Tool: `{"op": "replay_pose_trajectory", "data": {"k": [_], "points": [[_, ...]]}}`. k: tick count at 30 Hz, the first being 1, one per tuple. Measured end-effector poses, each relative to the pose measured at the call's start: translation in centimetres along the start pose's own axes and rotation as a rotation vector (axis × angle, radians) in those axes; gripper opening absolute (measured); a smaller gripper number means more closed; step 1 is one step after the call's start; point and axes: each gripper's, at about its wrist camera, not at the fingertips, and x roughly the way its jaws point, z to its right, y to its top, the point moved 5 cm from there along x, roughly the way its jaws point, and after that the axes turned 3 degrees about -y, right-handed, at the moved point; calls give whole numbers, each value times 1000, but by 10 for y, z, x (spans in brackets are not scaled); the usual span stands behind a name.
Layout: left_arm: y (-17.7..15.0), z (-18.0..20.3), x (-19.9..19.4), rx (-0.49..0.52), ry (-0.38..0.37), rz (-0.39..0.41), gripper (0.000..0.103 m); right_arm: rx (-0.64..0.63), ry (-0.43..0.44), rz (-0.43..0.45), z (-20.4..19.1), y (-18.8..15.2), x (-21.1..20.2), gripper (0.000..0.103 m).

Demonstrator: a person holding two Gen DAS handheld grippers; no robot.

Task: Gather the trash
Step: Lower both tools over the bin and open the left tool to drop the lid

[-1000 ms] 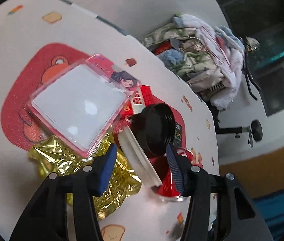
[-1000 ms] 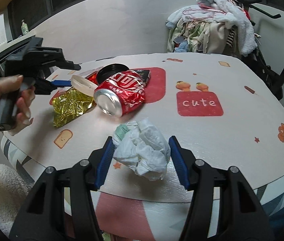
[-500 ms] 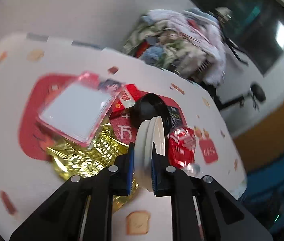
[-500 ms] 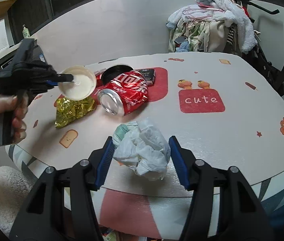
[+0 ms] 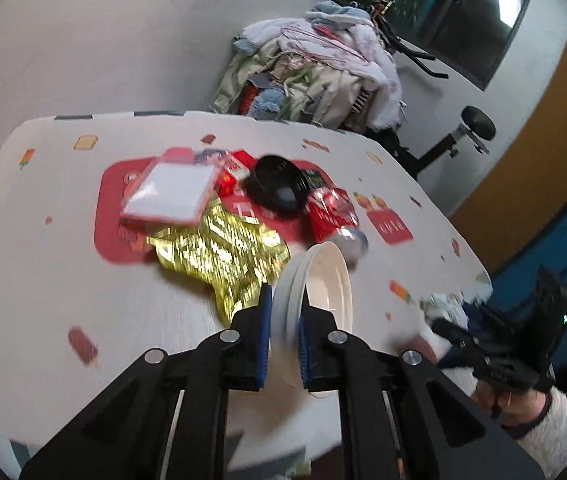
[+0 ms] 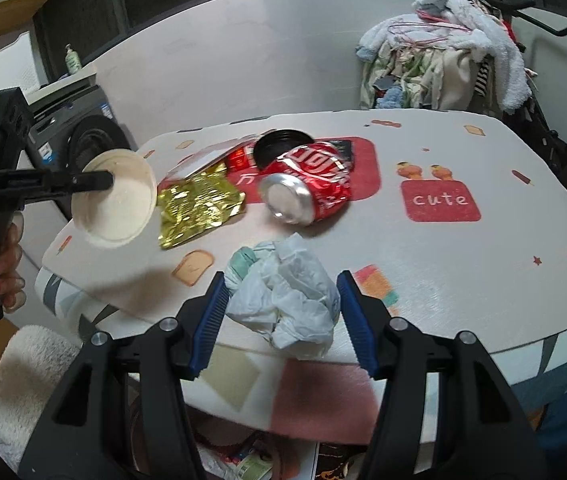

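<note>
My left gripper [image 5: 285, 300] is shut on the rim of a white round lid [image 5: 327, 280], held on edge above the table's near side. In the right wrist view the same lid [image 6: 119, 204] hangs off the table's left edge, in the left gripper [image 6: 111, 178]. My right gripper [image 6: 283, 280] is shut on a crumpled white wad of tissue [image 6: 287, 300] over the front edge of the table [image 6: 443, 272]. A dented red can [image 6: 311, 188], a gold foil wrapper [image 6: 195, 204] and a black lid [image 6: 279, 146] lie together on the tabletop.
A pink-framed flat package [image 5: 171, 192] rests beside the gold wrapper. A heap of clothes [image 6: 443, 60] stands behind the table, and a washing machine [image 6: 87, 136] is at the left. Papers [image 6: 251, 464] lie on the floor under the front edge.
My left gripper closed on the white lid, lifted it off the pile and carried it back toward the table's edge while rolling upright. My right gripper drifted back slightly with the wad.
</note>
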Motion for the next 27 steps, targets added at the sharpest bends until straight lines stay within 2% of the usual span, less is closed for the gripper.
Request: {"op": "replay_pose_trajectory", "data": {"k": [8,14,21,25,27], "points": [[-64,15,-20,61,-22,-65,12,-38,20,-12,-26,-18,-17,57],[-121,32,-20,188,-15,-135,12,-46,24,-18,-37,-34,-29,57],[-174,49,1,320,-8,-243,12,-49,15,-47,-39,-55,-33,57],[-193,52,21,394,36,-307,12,-44,13,-61,-38,-62,-32,57],[-198,51,31,401,45,-334,12,-37,13,-66,-36,-64,-30,57]]}}
